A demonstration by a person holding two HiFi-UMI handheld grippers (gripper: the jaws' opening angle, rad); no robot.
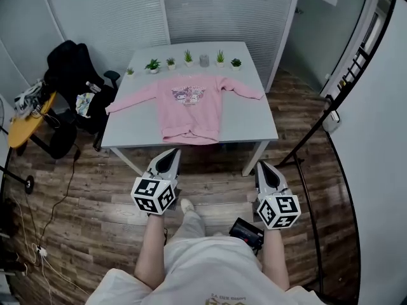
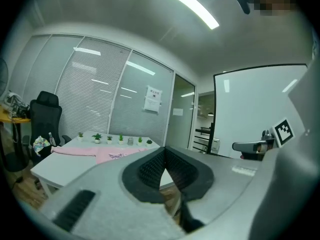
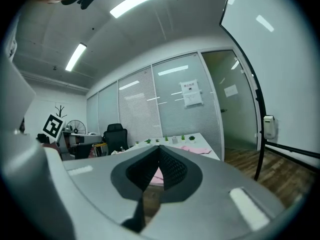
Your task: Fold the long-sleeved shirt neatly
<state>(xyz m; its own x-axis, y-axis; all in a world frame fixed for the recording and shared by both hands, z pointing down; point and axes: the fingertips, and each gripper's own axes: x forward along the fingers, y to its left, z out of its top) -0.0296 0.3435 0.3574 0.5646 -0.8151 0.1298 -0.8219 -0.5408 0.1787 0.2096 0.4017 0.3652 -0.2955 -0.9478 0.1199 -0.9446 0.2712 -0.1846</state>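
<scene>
A pink long-sleeved shirt (image 1: 191, 107) with a cartoon print lies spread flat on the white table (image 1: 248, 122), sleeves out to both sides, hem hanging slightly over the near edge. It shows small in the left gripper view as the shirt (image 2: 107, 155) and behind the jaws in the right gripper view as the shirt (image 3: 192, 149). My left gripper (image 1: 172, 155) and right gripper (image 1: 262, 168) are held over the wooden floor, short of the table, both shut and holding nothing.
A row of small potted plants (image 1: 184, 60) and a grey cup (image 1: 204, 60) stand along the table's far edge. A black office chair (image 1: 73, 75) with clutter stands left of the table. A black stand's legs (image 1: 318, 132) run across the floor at the right.
</scene>
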